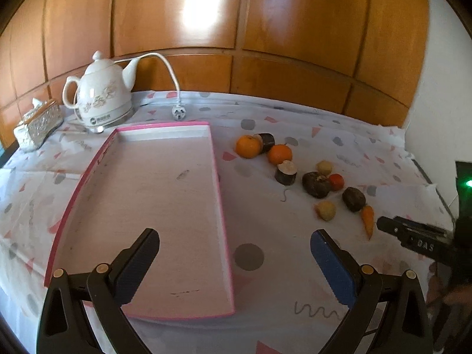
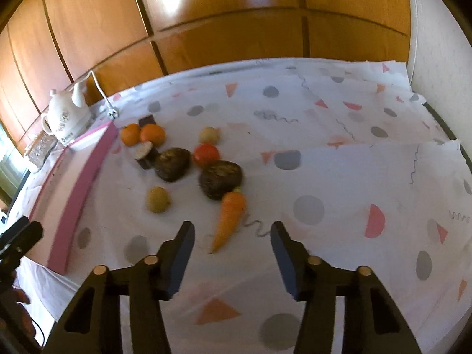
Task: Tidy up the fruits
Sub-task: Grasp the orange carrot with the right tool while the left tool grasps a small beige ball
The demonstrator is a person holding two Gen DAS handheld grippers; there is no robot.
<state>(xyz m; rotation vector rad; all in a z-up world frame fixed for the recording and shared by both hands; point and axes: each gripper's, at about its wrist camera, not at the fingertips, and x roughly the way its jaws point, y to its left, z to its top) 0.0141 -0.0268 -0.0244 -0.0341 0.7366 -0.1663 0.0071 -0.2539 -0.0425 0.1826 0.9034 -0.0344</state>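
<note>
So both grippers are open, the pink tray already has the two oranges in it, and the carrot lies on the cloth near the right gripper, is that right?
Not quite. The pink tray holds nothing; the left wrist view shows the two oranges on the cloth beside it. The rest holds: the left gripper and right gripper are open, and the carrot lies near the right one.

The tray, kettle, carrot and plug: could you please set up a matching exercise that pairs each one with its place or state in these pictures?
Column 1:
1. tray
2. kettle
3. carrot
4. plug

Column 2:
A. lies loose on the cloth, behind the tray
B. lies just ahead of the open right gripper
C. holds nothing, under the open left gripper
D. stands at the back by the wooden wall

Pairs: 1-C, 2-D, 3-B, 4-A
</note>
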